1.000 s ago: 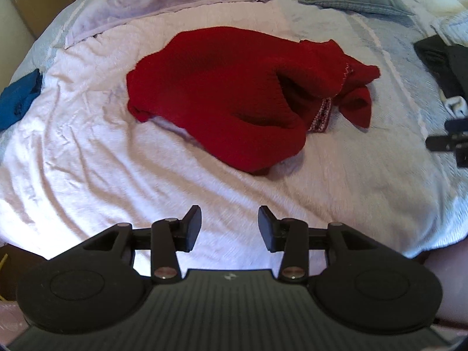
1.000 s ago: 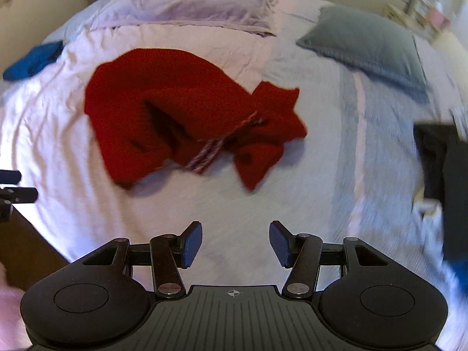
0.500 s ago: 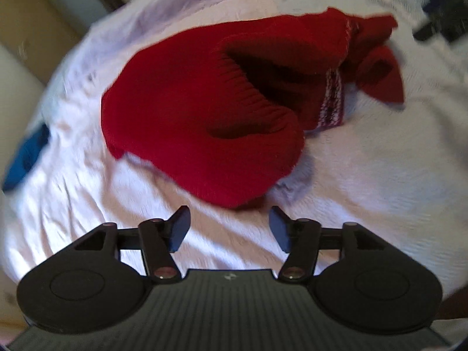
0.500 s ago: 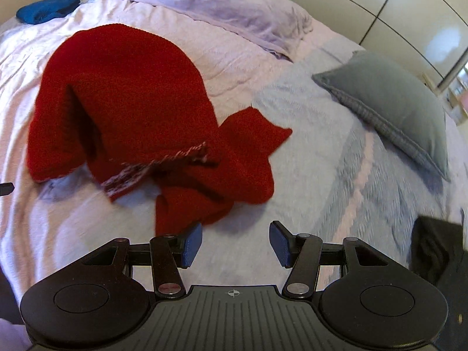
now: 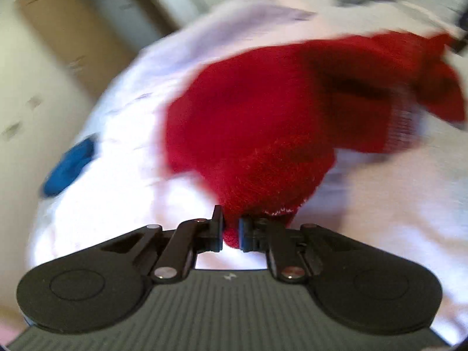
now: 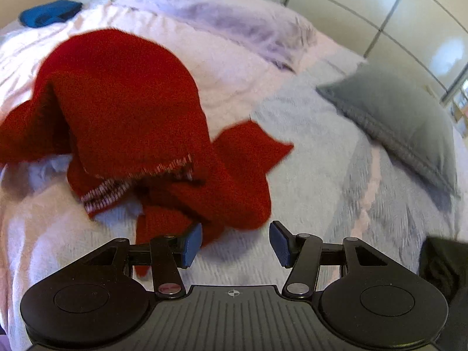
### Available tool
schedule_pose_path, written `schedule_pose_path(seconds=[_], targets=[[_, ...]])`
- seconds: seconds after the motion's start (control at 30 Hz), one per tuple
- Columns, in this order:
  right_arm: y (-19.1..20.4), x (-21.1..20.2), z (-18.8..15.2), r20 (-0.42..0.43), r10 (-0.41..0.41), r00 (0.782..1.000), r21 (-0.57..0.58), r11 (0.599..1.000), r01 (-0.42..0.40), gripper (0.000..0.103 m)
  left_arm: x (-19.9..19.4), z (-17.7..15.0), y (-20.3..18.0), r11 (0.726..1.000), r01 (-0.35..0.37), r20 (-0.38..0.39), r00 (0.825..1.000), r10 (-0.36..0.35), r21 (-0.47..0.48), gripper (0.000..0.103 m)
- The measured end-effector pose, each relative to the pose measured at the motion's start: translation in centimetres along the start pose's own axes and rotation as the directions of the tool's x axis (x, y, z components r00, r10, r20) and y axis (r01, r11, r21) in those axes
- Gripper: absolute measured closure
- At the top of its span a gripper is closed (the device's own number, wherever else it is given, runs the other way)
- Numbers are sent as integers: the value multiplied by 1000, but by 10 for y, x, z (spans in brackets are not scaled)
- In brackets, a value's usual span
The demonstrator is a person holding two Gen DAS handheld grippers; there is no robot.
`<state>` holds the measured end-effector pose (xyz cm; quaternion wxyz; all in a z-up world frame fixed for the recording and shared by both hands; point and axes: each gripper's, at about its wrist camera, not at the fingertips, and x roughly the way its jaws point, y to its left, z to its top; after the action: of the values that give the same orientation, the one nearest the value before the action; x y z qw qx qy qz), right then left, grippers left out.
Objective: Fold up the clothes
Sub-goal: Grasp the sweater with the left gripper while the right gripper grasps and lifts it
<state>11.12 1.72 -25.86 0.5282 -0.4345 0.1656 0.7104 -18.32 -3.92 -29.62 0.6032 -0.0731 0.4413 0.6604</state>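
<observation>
A crumpled red knit sweater (image 5: 263,134) lies on the white bed sheet (image 5: 111,204). My left gripper (image 5: 230,229) is shut on the near edge of the sweater, red cloth pinched between the pads. In the right wrist view the same sweater (image 6: 122,111) lies ahead and to the left, with a red-and-white patterned hem (image 6: 102,194) showing. My right gripper (image 6: 235,244) is open, just at the sweater's near right edge, with its left fingertip (image 6: 191,244) over the red cloth and nothing between the pads.
A blue garment (image 5: 68,165) lies at the bed's left side, also in the right wrist view (image 6: 49,14). A lilac pillow (image 6: 234,23) and a grey pillow (image 6: 395,122) lie at the head. Dark clothes (image 6: 444,266) lie at the right. A wardrobe (image 6: 380,14) stands behind.
Both grippers moved in toward the sweater. My left gripper went from open to shut on the sweater's near edge. My right gripper stayed open and came up to the sweater's right edge.
</observation>
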Motion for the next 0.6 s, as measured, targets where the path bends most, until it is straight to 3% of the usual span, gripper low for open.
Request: schedule_pose_path(seconds=[0.1, 0.17, 0.23, 0.37, 0.43, 0.5, 0.53, 0.6], targets=[[9, 2, 7, 45, 28, 999, -87, 996, -24, 48, 6, -5, 30, 999, 51, -10, 999, -51, -12, 93], [20, 10, 9, 57, 22, 998, -175, 985, -12, 48, 14, -7, 28, 994, 100, -20, 995, -99, 31, 90], [33, 21, 8, 70, 7, 998, -288, 958, 14, 48, 19, -10, 13, 991, 104, 0, 994, -105, 85, 88], [48, 41, -1, 97, 14, 995, -462, 886, 32, 48, 27, -27, -21, 978, 39, 35, 998, -48, 207, 64], [51, 48, -6, 109, 24, 994, -517, 855, 36, 48, 29, -37, -33, 964, 20, 61, 997, -38, 266, 66], [50, 56, -10, 118, 28, 993, -538, 842, 40, 48, 29, -39, -36, 952, 49, 84, 993, -78, 301, 81], [49, 60, -11, 117, 28, 993, -536, 844, 40, 48, 29, -39, -33, 955, 71, 87, 991, -100, 289, 93], [43, 69, -9, 99, 18, 995, -496, 868, 34, 48, 28, -36, -21, 965, 107, 90, 987, -132, 241, 93]])
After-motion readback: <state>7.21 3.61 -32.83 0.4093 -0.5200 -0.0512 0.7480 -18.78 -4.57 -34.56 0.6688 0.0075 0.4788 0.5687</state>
